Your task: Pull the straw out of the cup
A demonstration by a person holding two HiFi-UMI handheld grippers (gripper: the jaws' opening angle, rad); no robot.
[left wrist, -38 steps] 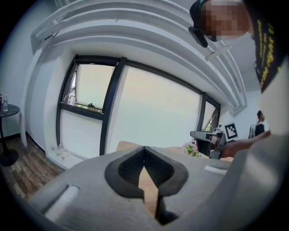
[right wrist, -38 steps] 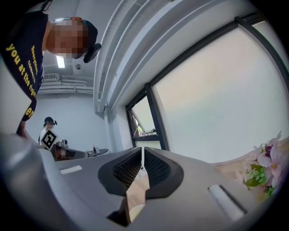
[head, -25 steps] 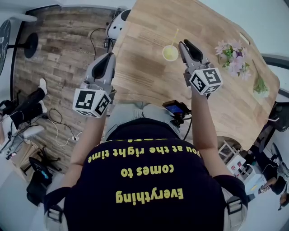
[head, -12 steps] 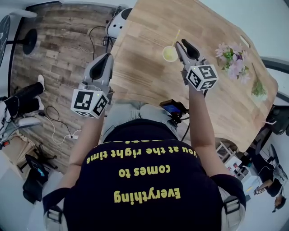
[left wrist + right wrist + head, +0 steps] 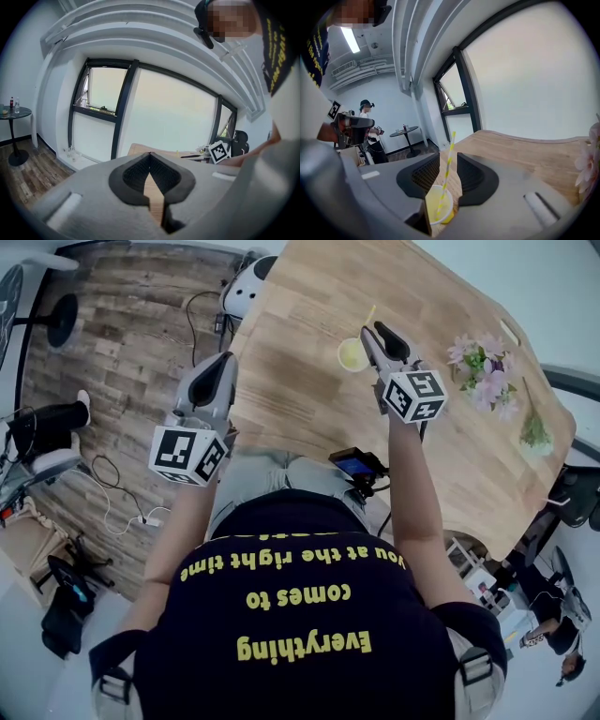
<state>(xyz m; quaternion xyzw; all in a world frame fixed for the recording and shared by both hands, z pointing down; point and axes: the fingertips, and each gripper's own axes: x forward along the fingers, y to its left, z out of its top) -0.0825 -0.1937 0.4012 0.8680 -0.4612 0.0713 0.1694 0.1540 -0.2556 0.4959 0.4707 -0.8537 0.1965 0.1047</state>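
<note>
In the head view, the right gripper (image 5: 375, 332) is reaching out over the wooden counter (image 5: 309, 296). The cup (image 5: 352, 354) of yellow drink is sitting just beside its jaw tips, on their left. The yellow straw (image 5: 368, 317) is leaning out of the cup, up past those tips. The left gripper (image 5: 221, 362) is hanging at the counter's near edge, with the cup well apart from its jaws, off to their right. A bunch of pink flowers (image 5: 483, 360) is lying to the right of the right jaws.

In the left gripper view, the left gripper (image 5: 150, 157) is showing its jaws closed tip to tip, with nothing between them. A strip of the counter (image 5: 140, 149) is showing through the gap below the tips and lying ahead of them.

In the right gripper view, the right gripper (image 5: 448, 161) is holding its jaws wide apart; they have just been opening. The striped straw (image 5: 449, 152) is standing tilted in the gap between them, and neither pad is pressing on it. The cup (image 5: 438, 205) is sitting low between the jaws, towards the left one, with the straw in it. The counter (image 5: 525, 150) is stretching out beyond the jaws.
</note>
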